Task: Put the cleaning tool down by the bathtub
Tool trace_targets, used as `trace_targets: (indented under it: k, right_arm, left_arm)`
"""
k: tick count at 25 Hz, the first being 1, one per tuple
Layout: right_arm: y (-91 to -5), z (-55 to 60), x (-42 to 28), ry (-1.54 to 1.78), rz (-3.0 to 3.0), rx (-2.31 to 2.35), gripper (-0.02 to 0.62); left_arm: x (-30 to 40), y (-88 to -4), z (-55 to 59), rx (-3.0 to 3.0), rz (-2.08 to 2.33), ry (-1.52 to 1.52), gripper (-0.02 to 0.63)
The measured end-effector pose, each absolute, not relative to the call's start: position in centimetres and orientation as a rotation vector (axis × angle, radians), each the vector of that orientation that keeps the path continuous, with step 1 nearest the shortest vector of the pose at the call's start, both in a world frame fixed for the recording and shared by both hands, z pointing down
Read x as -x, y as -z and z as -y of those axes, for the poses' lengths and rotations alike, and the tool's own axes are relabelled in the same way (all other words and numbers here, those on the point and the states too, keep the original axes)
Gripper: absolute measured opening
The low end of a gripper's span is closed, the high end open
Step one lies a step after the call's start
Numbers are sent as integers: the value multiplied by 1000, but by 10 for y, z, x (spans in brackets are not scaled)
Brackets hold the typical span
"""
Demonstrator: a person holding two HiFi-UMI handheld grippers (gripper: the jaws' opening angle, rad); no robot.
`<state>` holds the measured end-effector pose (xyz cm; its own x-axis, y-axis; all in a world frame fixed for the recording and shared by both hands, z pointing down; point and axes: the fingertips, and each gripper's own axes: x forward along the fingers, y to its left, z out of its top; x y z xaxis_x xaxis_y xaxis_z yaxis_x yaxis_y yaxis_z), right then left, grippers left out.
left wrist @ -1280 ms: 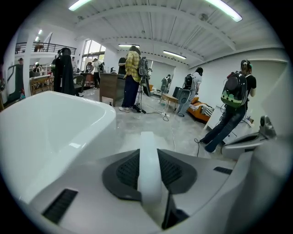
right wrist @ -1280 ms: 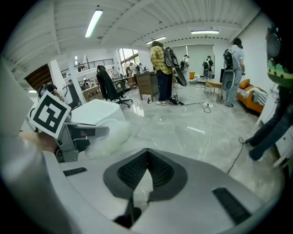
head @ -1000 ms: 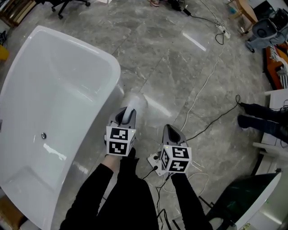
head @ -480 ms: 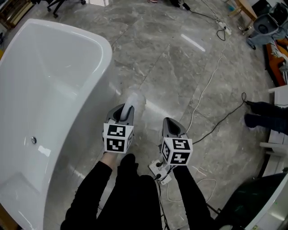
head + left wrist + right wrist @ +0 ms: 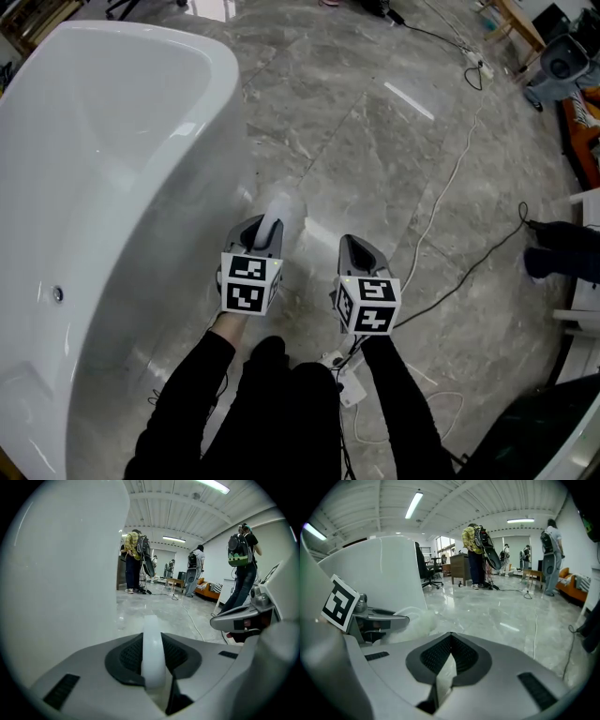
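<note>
— Down they've both come, left tongs (image 5: 264, 231) and right tongs (image 5: 360, 251), nearer the floor (image 5: 375, 150) than a second ago.
— And the cleaning tool (image 5: 282, 210)?
— Its white handle is clamped in the left tongs, and the fluffy head pokes out ahead, just beside the bathtub (image 5: 223, 75) wall.
— The right tongs?
— Closed on nothing, alongside the left. A white cable (image 5: 433, 200) trails over the floor, off to the right.

The head view looks steeply down from above on the floor (image 5: 394, 159), with the bathtub (image 5: 112, 169) at left and the left hand-held gripper (image 5: 263, 228) and right hand-held gripper (image 5: 356, 249) near. Each gripper view sits low, facing roughly level across the room. The left one hugs the bathtub; each shows the other gripper and the far floor
</note>
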<state>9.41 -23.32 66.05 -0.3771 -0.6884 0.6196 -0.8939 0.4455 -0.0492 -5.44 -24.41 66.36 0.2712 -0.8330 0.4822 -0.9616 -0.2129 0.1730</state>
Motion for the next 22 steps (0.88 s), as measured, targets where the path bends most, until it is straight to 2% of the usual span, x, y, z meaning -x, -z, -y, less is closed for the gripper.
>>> trace_targets:
  k: [22]
  right_arm:
    - [-778, 235, -98, -499, 2192, -1310, 0]
  left_arm:
    - [47, -811, 244, -2130, 1604, -470, 98]
